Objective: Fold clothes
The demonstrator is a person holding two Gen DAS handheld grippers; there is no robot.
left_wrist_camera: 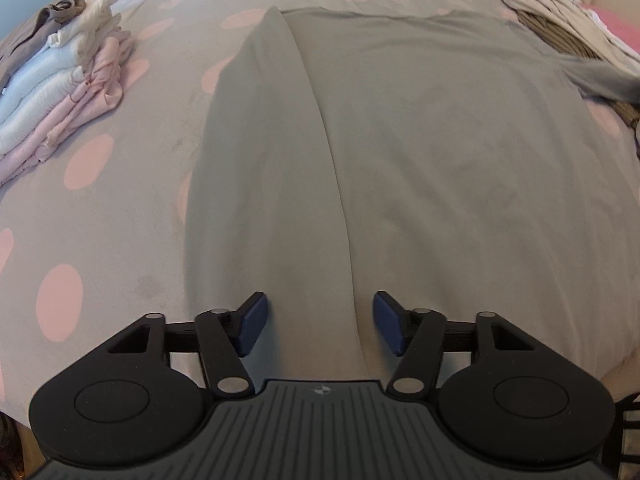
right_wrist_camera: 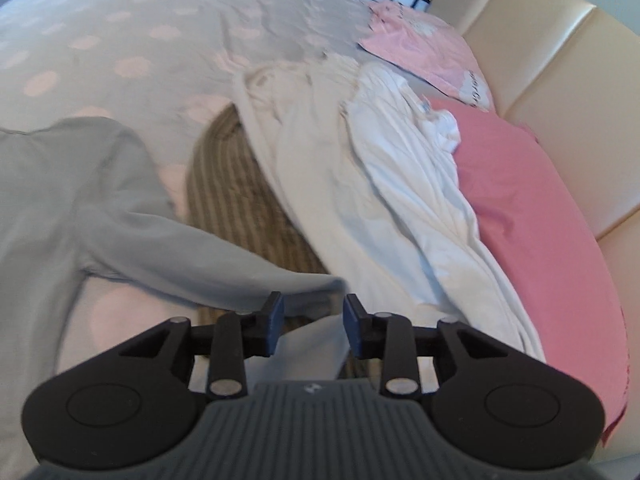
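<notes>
A grey long-sleeved shirt (left_wrist_camera: 440, 140) lies flat on the dotted bedspread (left_wrist_camera: 100, 220), its left side folded over in a long straight flap (left_wrist_camera: 260, 180). My left gripper (left_wrist_camera: 320, 320) hovers over the shirt's near hem, open, with the flap's edge running between its blue pads (left_wrist_camera: 252, 328), which do not press the cloth. In the right wrist view the same shirt (right_wrist_camera: 60, 184) stretches its sleeve (right_wrist_camera: 224, 272) toward my right gripper (right_wrist_camera: 314, 322). The cuff end lies between the parted fingers; the pads stand apart from it.
A stack of folded white and pink clothes (left_wrist_camera: 68, 92) sits at the left of the bed. Unfolded white garments (right_wrist_camera: 360, 180) lie over a striped brown one (right_wrist_camera: 232, 200) beside a pink pillow (right_wrist_camera: 540, 220). A cream padded headboard (right_wrist_camera: 560, 60) bounds the right.
</notes>
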